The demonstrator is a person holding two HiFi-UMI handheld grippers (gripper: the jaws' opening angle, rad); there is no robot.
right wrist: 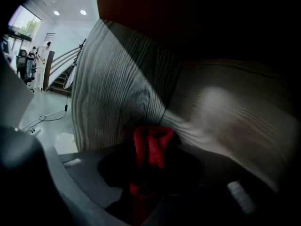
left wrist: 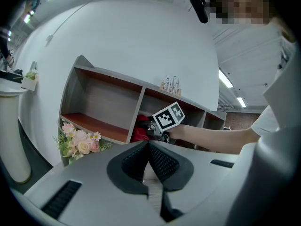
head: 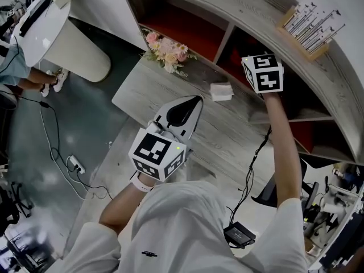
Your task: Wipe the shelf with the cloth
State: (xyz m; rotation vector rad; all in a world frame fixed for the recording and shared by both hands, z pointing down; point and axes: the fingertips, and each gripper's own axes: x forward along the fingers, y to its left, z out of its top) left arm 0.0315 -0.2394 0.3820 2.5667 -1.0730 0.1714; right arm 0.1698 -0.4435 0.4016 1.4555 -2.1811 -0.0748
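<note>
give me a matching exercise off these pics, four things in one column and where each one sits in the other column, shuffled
Things:
1. red cloth
2. flowers
3. small white box
4. rack of metal rods

Places:
A. on top of the shelf unit
B. lying on the counter, out in front of the shelf unit
C. between the right tongs, inside a compartment of the shelf unit
D. at the counter's edge, beside the end of the shelf unit

Pairs: 1-C, 2-D, 3-B, 4-A
</note>
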